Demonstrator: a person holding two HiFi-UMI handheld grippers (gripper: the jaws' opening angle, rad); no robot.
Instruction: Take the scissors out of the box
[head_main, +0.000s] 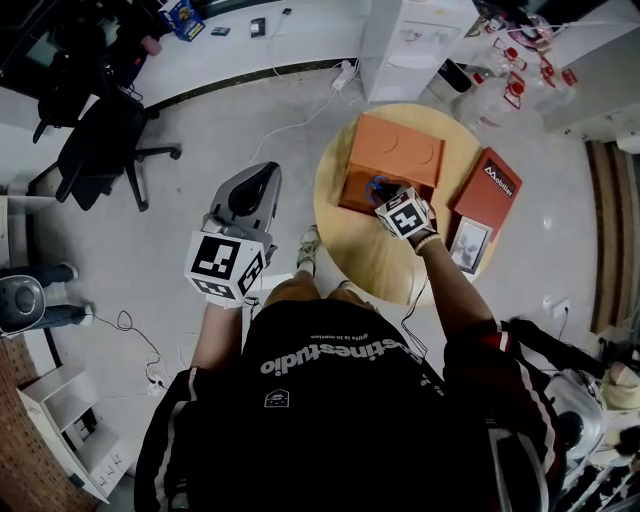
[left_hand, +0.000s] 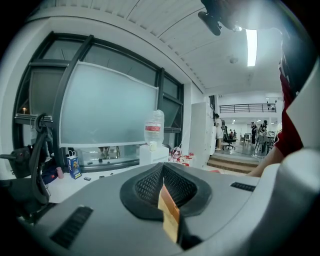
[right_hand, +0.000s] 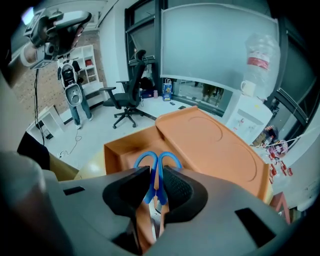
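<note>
Right gripper (right_hand: 156, 181): jaws pinching the scissors (right_hand: 145, 154) at the blue shanks; the two finger loops stick out just past the jaw tips. Below and beyond the jaws, the open orange box (right_hand: 119, 150), with its lid (right_hand: 210, 145) lying flat to their right. The box sits on a round wooden table (head_main: 370, 262).

Left gripper (left_hand: 162, 186): jaws pressed together, pointing away from the table.

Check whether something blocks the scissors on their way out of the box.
Nothing visible does. The lid is folded back, so the box is open on top. The right gripper grips the scissors by their blue handles.
</note>
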